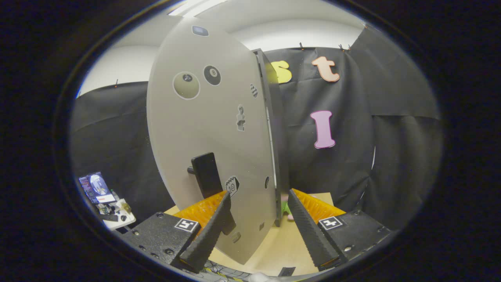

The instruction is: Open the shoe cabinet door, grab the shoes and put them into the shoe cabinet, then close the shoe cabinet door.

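The grey shoe cabinet door (211, 129), dotted with stickers, stands upright just ahead of me, seen at an angle. Its black handle (205, 174) sticks out just beyond my left fingertip (226, 197). My gripper (259, 194) is open; the door's lower part lies between the fingers, neither pressing on it. The door's right edge (272, 149) sits in front of the dark cabinet frame (263, 58). Something small, pink and green (287, 209), peeks out behind that edge near my right fingertip; I cannot tell if it is a shoe. The cabinet's inside is hidden.
The cabinet stands on a light wooden tabletop (282, 246). Off to the left is a small white stand (119, 215) with a lit screen (96, 187) and bits on it. A small black object (286, 271) lies at the table's near edge.
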### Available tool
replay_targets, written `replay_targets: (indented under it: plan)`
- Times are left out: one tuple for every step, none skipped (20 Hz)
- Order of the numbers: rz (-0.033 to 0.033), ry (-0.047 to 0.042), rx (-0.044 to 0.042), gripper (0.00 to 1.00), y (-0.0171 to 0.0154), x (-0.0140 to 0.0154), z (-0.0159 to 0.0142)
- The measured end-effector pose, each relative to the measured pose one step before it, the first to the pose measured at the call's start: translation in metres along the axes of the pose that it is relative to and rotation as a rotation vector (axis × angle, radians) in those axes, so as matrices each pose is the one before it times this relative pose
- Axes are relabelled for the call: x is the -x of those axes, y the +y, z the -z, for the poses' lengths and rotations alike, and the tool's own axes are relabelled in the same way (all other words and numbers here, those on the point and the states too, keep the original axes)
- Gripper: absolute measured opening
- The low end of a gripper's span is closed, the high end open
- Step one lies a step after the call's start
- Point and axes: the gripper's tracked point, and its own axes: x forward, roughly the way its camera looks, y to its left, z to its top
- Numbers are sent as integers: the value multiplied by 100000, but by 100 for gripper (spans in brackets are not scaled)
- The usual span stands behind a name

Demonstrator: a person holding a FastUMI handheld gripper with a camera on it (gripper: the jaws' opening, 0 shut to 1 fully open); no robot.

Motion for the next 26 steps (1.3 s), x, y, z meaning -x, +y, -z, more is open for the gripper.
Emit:
replay_targets:
  plan:
    - [1833,-355,171,97,1161,-265,256]
    - [1750,-437,548,97,1146,-346,95]
    - [1373,-826,948,97,1208,-434,23]
    - [1421,-33,979,97,1085,-541,130]
    - [1404,380,816,97,1137,-538,307]
    - [1071,201,370,97,1075,-527,142]
    - [278,46,-113,97,1227,-702,-25]
    - [-246,707,-212,97,1251,-719,44]
    - [-442,314,482,97,1225,-819,86]
    - [-372,455,857,97,1208,-950,-11]
    - [-495,460,912,97,1172,-919,84]
    - [-809,358,329,98,1382,-958,16]
    - [-631,83,-623,98,1242,-877,264]
    - [-146,-241,-387,99,1204,-580,-17]
    - [685,-690,394,100,763,-207,-43]
    - [1186,-1270,695,100,589,-99,-120]
    - [1171,-838,843,100,442,182,70]
    - [870,639,651,100,252,328,264]
    - [531,571,-82,100,251,-106,288]
    - [403,372,-683,100,122,105,176]
    - [1267,-256,-945,100,-269,495,127]
    - [1320,-152,-571,100,-276,262,-102]
    - [1037,-369,-296,100,-127,168,-160]
    - [861,-499,-205,100,-202,139,-239]
    - [953,-207,7,100,-223,144,-124]
    - [1003,231,275,100,-280,275,-80]
